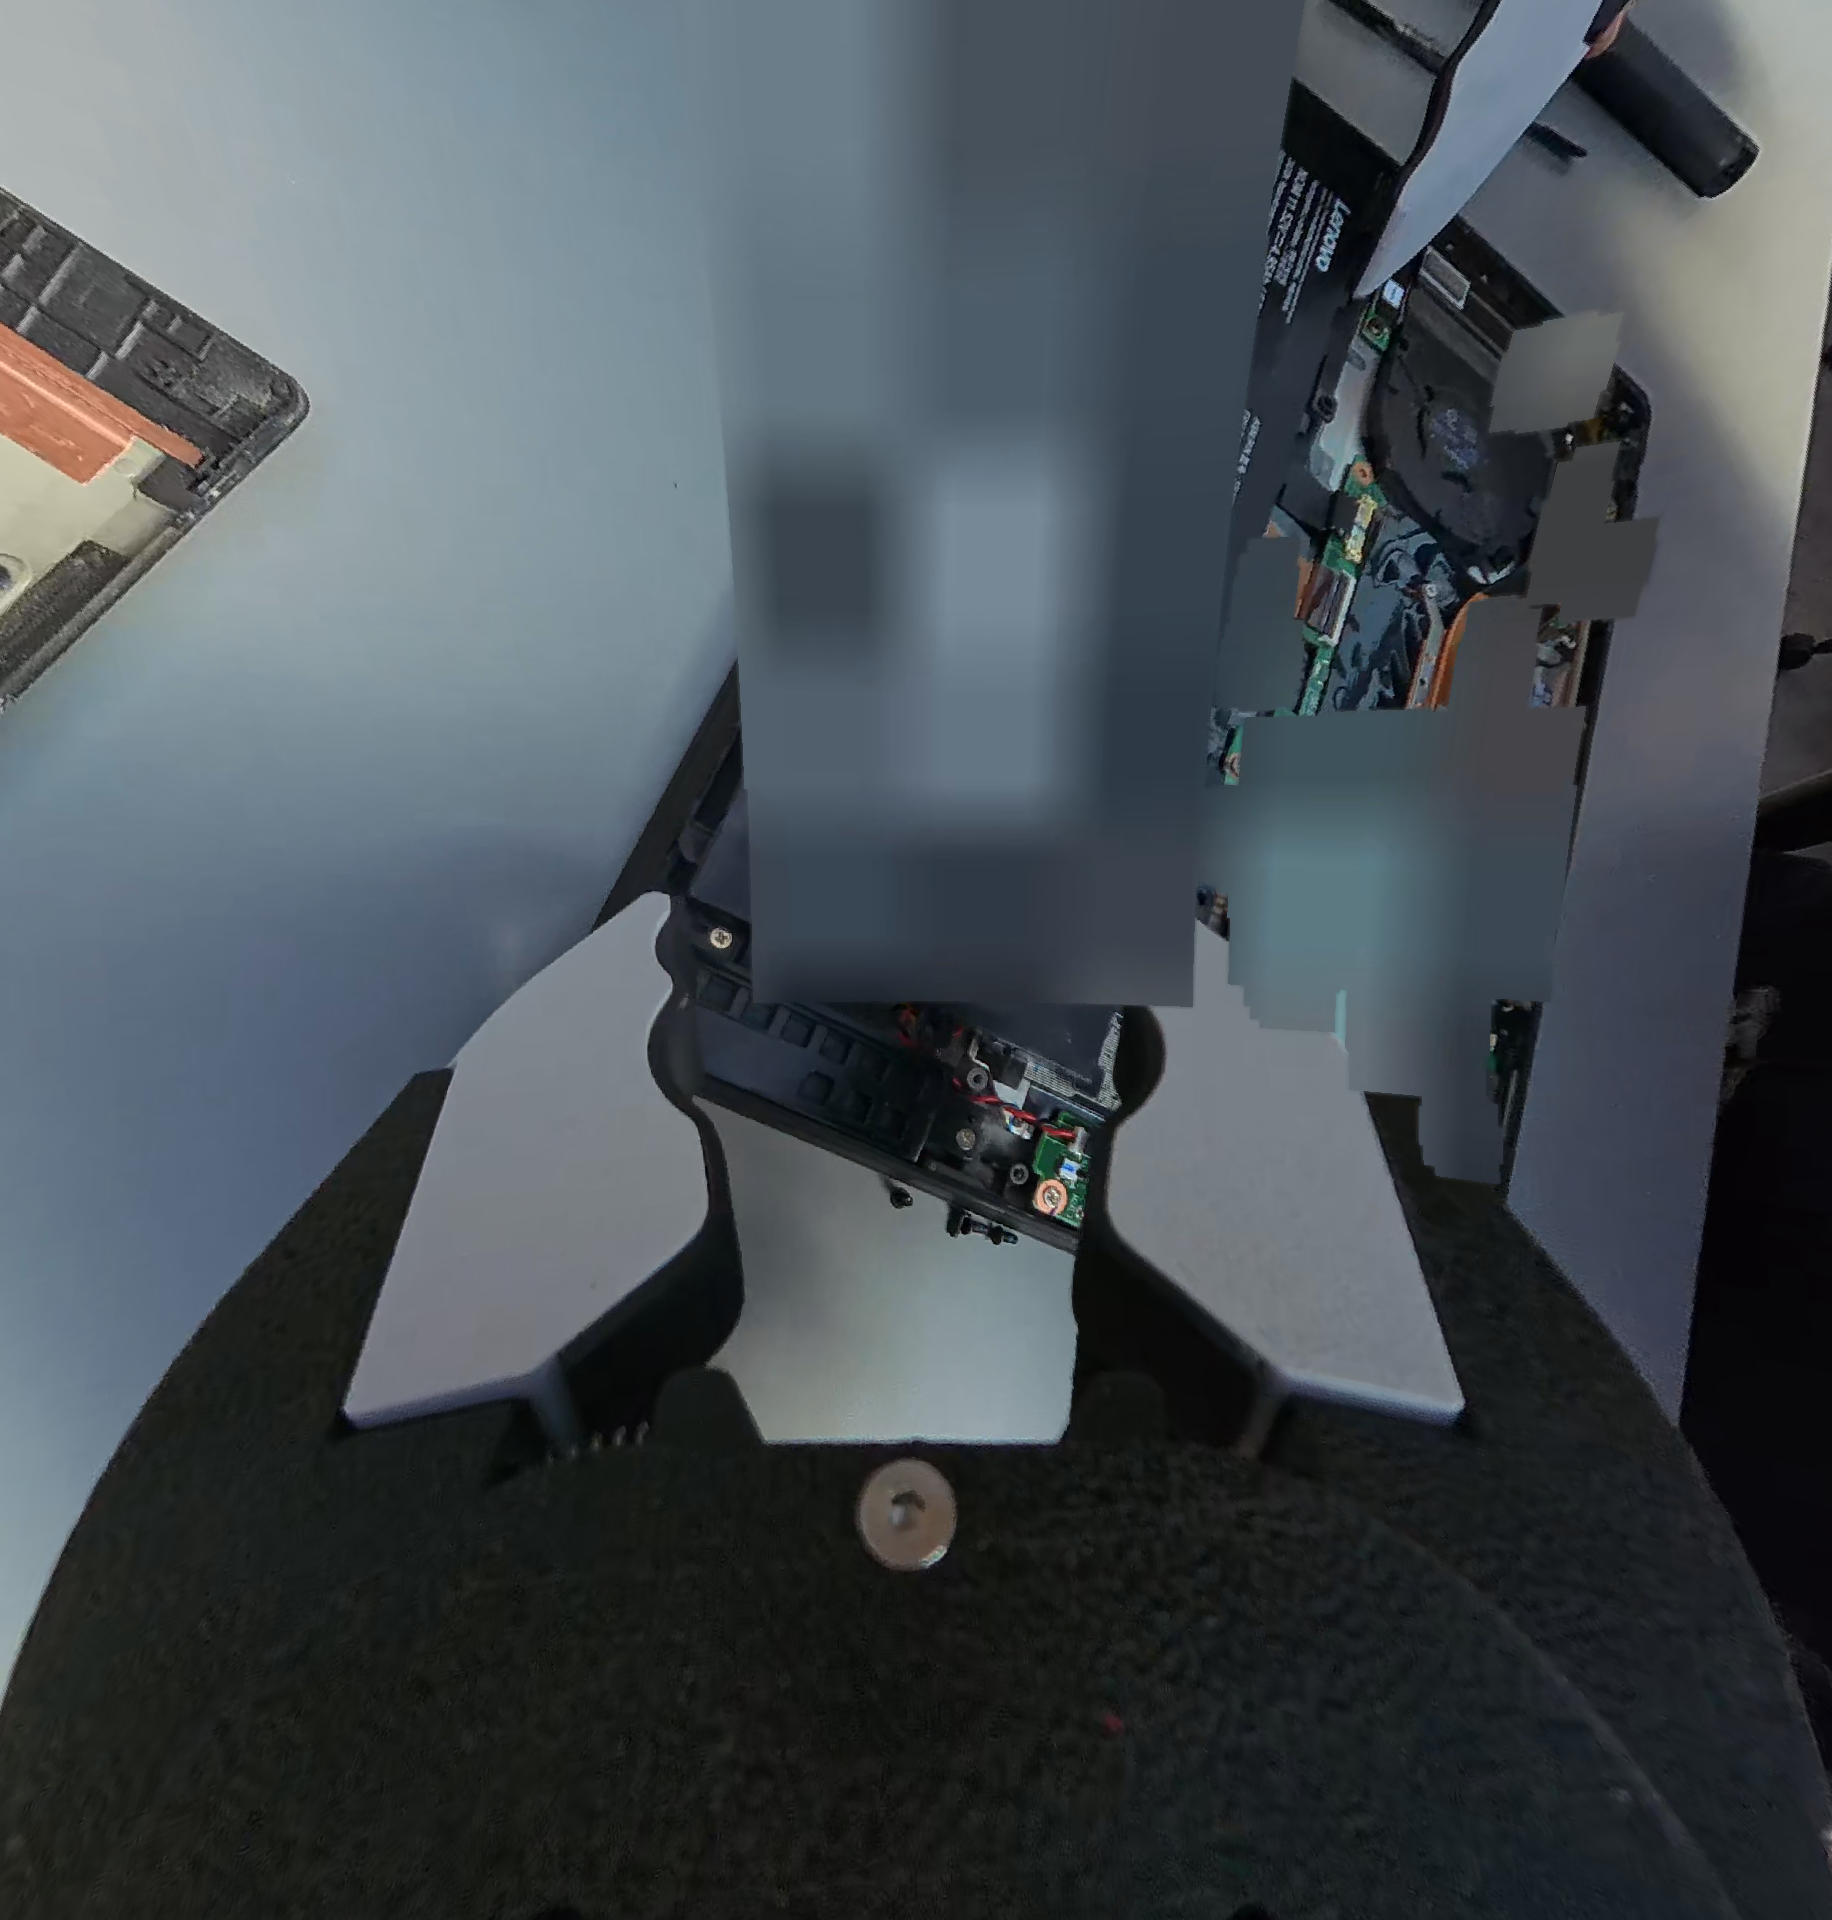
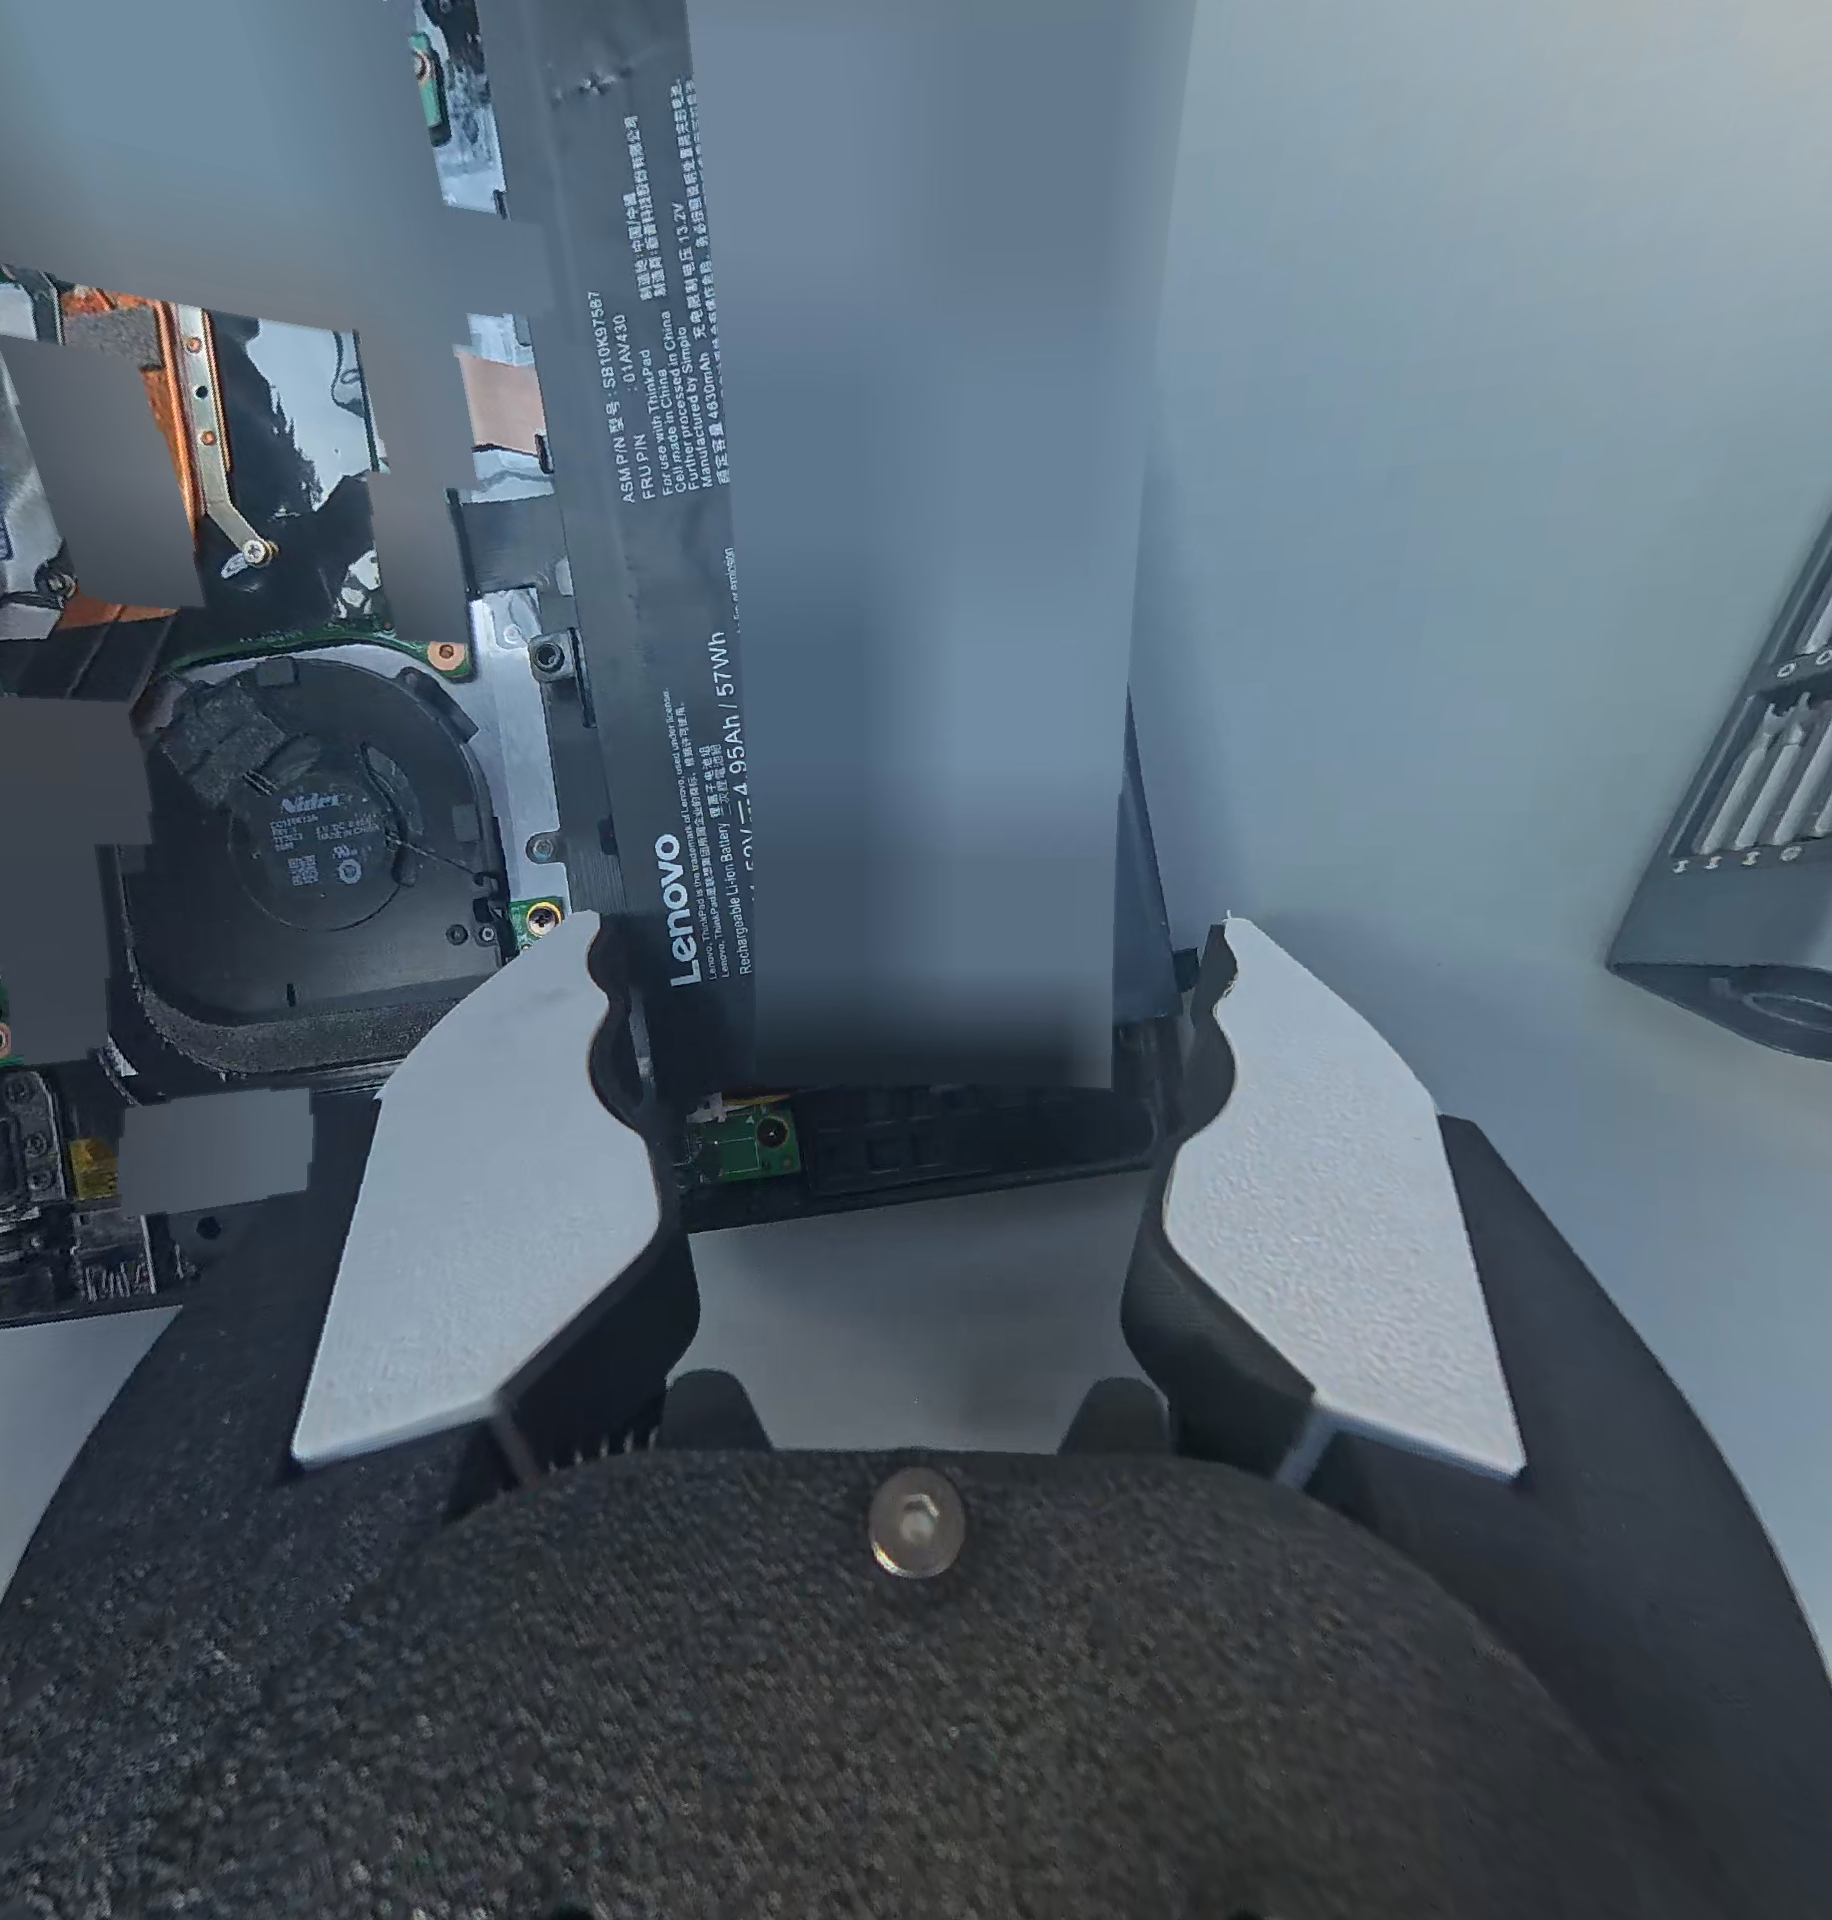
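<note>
An opened black laptop (image 1: 870, 1101) lies on a pale table with its bottom cover off. Its long black battery (image 2: 663, 623), round fan (image 2: 320, 821) and green board are bare. My left gripper (image 1: 912, 1039) is open and empty, its fingers straddling one corner of the laptop near a small green board (image 1: 1063, 1174). My right gripper (image 2: 910, 925) is open and empty, its fingers on either side of the battery's end at the laptop's edge. A grey finger of the right gripper (image 1: 1452, 135) shows at the top of the left wrist view, above the fan (image 1: 1452, 436).
The removed bottom cover (image 1: 112, 447) lies at the far left. A few small black screws (image 1: 979, 1228) lie on the table (image 1: 372, 779) by the laptop's corner. A grey case of screwdriver bits (image 2: 1774, 831) stands at the right. A black cylinder (image 1: 1670, 114) lies beyond the laptop. The fan (image 1: 1452, 436) lies some 5 cm from my right tips, 20 cm from my left tips.
</note>
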A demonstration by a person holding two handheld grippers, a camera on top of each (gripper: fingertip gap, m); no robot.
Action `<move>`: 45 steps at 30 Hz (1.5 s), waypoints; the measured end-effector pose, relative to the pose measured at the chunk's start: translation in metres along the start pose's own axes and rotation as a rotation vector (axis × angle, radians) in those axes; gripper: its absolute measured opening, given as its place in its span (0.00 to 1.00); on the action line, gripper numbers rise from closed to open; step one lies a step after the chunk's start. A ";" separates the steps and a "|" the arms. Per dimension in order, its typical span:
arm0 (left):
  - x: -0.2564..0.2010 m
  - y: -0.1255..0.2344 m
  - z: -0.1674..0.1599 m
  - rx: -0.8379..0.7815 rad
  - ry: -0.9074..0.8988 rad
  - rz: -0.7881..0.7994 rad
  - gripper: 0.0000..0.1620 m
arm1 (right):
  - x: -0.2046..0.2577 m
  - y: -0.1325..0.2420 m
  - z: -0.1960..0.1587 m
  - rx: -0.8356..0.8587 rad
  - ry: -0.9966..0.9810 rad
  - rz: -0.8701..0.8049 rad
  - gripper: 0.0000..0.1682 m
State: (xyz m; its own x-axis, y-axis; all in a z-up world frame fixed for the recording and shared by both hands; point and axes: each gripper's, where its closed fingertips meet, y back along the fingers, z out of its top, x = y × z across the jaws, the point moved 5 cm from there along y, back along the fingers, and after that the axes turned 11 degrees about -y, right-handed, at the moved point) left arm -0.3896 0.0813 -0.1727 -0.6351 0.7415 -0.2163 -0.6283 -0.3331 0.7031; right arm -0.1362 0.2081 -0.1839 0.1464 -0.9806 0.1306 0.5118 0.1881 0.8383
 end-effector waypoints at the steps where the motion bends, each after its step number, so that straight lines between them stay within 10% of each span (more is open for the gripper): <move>1: 0.001 -0.001 0.000 -0.002 -0.004 0.006 0.48 | 0.000 0.000 0.000 -0.004 0.000 -0.004 0.62; 16: 0.002 0.008 0.013 -0.229 0.189 -0.085 0.43 | 0.015 0.006 0.001 -0.046 0.057 -0.116 0.55; 28: -0.001 0.006 -0.002 -0.006 0.018 0.054 0.42 | -0.005 0.022 0.008 -0.128 -0.126 0.064 0.52; 45: 0.007 0.007 0.001 0.015 0.213 -0.045 0.31 | -0.006 0.016 0.000 -0.064 -0.252 0.104 0.45</move>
State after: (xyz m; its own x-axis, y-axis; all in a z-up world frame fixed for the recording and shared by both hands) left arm -0.3977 0.0846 -0.1681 -0.6881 0.6154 -0.3845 -0.6523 -0.2926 0.6992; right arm -0.1289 0.2174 -0.1714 -0.0108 -0.9373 0.3483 0.5583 0.2833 0.7797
